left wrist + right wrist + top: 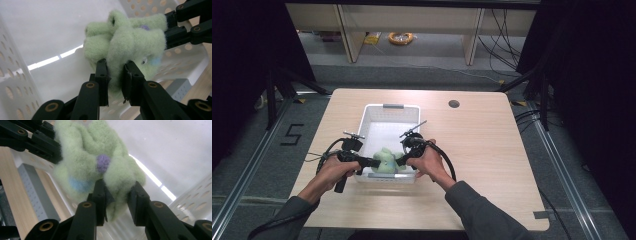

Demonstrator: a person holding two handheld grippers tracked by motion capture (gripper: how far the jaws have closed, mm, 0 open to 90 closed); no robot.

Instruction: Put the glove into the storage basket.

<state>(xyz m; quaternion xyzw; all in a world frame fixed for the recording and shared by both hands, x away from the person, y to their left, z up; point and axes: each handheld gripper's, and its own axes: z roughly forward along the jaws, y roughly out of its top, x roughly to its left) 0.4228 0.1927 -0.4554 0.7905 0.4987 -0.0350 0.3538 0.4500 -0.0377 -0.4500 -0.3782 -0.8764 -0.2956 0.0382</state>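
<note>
High view
Basket count: one white perforated basket (387,112), taken as landmark, standing on one wooden table (482,150).
Toy count: one pale green plush toy (383,160), inside the basket against its near wall.
Gripper count: two; left gripper (373,162) at the toy's left side, right gripper (400,160) at its right side.
Surroundings: one dark round hole (454,104) in the table, beyond the basket to the right; one orange cable coil (401,38) on the floor far behind the basket.
Hand pose: both forearms come in from the near edge, one hand at each near corner of the basket, the jaws turned inward over its near wall.

Left gripper view
Toy count: one plush toy (125,42), hanging above the basket's floor (37,25).
Left gripper state (115,75): clenched on a lower fold of the toy, fleece pinched between both jaws.
In the way: the other gripper (172,31) holds the toy's far end, upper right.

Right gripper view
Toy count: one plush toy (82,152), with one purple knob (103,162) and one blue patch (78,183).
Right gripper state (117,195): jaws around a lower fold, fleece pressed between them.
In the way: the left gripper (47,145) grips the toy's upper left edge.
Surroundings: one grey handle plate (35,192) on the basket wall, left of the toy.
</note>
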